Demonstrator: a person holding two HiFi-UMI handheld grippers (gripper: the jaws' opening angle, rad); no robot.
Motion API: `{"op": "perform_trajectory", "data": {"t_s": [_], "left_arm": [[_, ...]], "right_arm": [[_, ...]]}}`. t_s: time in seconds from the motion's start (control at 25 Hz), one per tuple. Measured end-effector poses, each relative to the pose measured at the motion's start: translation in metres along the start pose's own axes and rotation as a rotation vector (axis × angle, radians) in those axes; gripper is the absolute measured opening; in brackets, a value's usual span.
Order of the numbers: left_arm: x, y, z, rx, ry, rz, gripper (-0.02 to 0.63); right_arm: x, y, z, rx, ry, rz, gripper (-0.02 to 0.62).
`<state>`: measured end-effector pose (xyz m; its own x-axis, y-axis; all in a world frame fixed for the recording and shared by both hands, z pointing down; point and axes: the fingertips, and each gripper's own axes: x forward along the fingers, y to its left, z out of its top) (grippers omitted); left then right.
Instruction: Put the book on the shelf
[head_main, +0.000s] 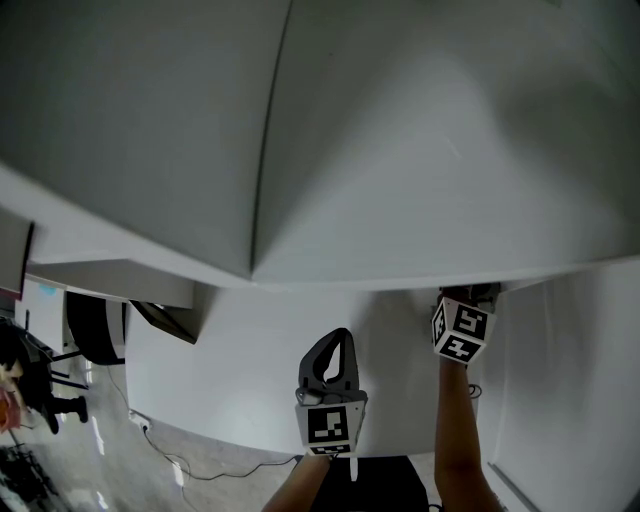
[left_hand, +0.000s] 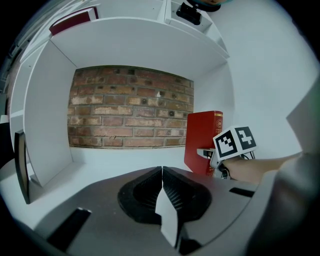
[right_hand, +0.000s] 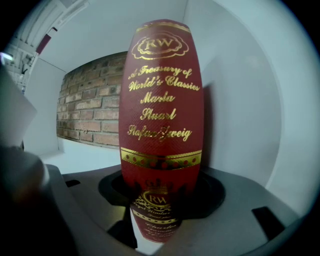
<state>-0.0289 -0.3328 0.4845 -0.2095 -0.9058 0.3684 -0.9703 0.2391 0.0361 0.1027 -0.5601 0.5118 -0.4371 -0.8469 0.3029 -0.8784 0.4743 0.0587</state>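
Note:
A red book (right_hand: 162, 115) with gold lettering on its spine stands upright in a white shelf compartment (left_hand: 100, 155), close to the right side wall. My right gripper (right_hand: 162, 200) is shut on the lower end of its spine. From the left gripper view the same book (left_hand: 202, 140) shows at the compartment's right, with the right gripper's marker cube (left_hand: 235, 141) in front of it. My left gripper (left_hand: 161, 172) is shut with nothing in it, held back from the shelf. In the head view the left gripper (head_main: 338, 345) is below the shelf top (head_main: 400, 150); the right gripper's cube (head_main: 462, 330) reaches under it, jaws hidden.
A brick wall (left_hand: 130, 110) backs the compartment. A dark red book (left_hand: 75, 19) lies on the shelf above, and a black object (left_hand: 190, 12) sits further right up there. A thin dark panel (left_hand: 21, 165) stands left of the shelf. Cables (head_main: 200, 465) run across the floor.

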Motion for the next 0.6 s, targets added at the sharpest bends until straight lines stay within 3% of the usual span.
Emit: {"op": "perform_trajectory", "data": {"t_s": [0.6], "left_arm": [[0.006, 0.003, -0.001, -0.008, 0.011, 0.009, 0.018]], "right_arm": [[0.012, -0.001, 0.008, 0.023, -0.009, -0.023, 0.243]]}}
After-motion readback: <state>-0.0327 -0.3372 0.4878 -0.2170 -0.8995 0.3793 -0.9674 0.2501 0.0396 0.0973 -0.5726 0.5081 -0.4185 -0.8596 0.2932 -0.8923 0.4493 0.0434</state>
